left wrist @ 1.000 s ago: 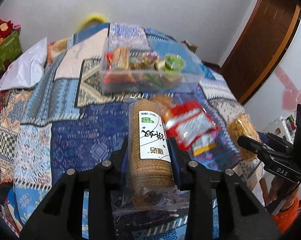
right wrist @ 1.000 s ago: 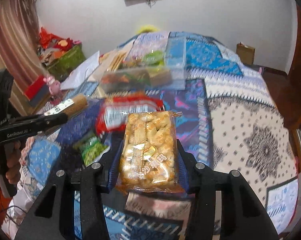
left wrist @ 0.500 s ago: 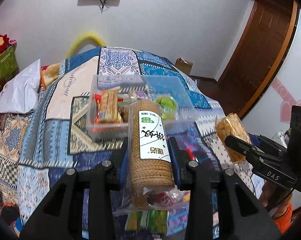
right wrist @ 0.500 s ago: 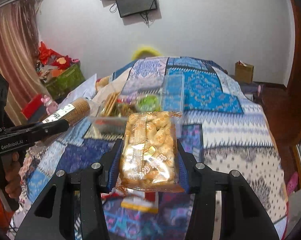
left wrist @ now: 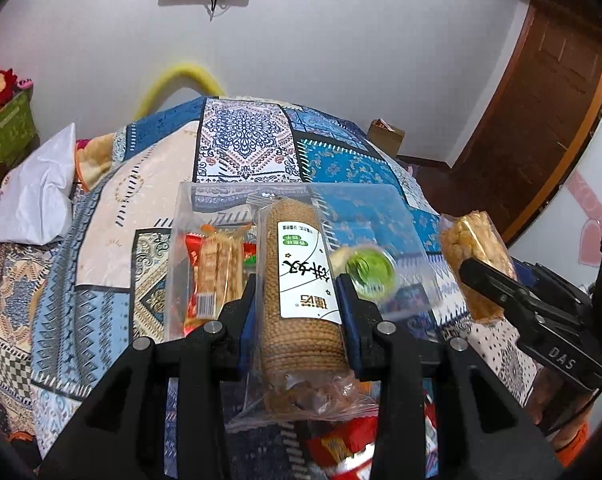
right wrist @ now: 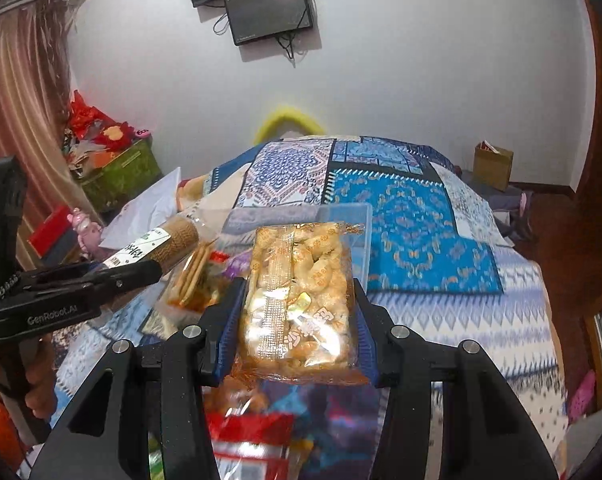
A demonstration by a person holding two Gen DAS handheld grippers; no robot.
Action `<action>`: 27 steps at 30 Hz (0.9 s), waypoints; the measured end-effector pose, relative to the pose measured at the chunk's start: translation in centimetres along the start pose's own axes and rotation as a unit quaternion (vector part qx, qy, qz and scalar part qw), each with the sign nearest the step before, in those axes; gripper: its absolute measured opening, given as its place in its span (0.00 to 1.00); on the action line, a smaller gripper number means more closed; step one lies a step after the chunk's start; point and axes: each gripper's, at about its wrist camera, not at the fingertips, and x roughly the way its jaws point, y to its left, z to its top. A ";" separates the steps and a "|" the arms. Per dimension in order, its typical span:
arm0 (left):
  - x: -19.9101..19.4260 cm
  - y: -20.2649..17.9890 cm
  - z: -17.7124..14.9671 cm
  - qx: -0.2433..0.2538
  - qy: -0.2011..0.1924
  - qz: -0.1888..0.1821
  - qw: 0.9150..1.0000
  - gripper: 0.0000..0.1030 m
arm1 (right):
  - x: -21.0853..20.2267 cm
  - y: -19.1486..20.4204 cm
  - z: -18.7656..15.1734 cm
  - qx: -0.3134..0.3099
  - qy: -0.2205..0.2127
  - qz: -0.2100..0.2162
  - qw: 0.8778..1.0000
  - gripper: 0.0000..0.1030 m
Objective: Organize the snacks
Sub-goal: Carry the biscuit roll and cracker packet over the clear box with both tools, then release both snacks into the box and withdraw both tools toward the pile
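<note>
My left gripper is shut on a long roll of round biscuits with a white label and holds it above the bed, in front of a clear plastic bin. The bin holds a red-wrapped cracker pack and a green jelly cup. My right gripper is shut on a bag of golden puffed snacks, also in the air near the bin. Each gripper shows in the other's view: the right one and the left one.
A patterned blue quilt covers the bed. Red snack packets lie below the grippers. A white pillow lies at the left, a green box beyond it. A cardboard box and wooden door are to the right.
Both grippers have risen and moved forward towards the bin, each with its snack still held. The loose packets on the quilt have dropped to the bottom of both views.
</note>
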 end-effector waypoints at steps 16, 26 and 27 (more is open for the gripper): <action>7.8 1.9 2.2 -0.012 0.036 0.011 0.999 0.35 | 8.8 -1.0 2.6 -0.019 0.048 -0.018 0.999 0.44; 9.2 1.9 2.2 -0.012 0.041 0.034 0.999 0.35 | 10.3 -1.4 3.0 -0.022 0.071 -0.030 0.997 0.44; 9.1 1.9 2.1 -0.010 0.039 0.038 0.998 0.36 | 10.2 -1.4 2.9 -0.024 0.072 -0.029 0.997 0.44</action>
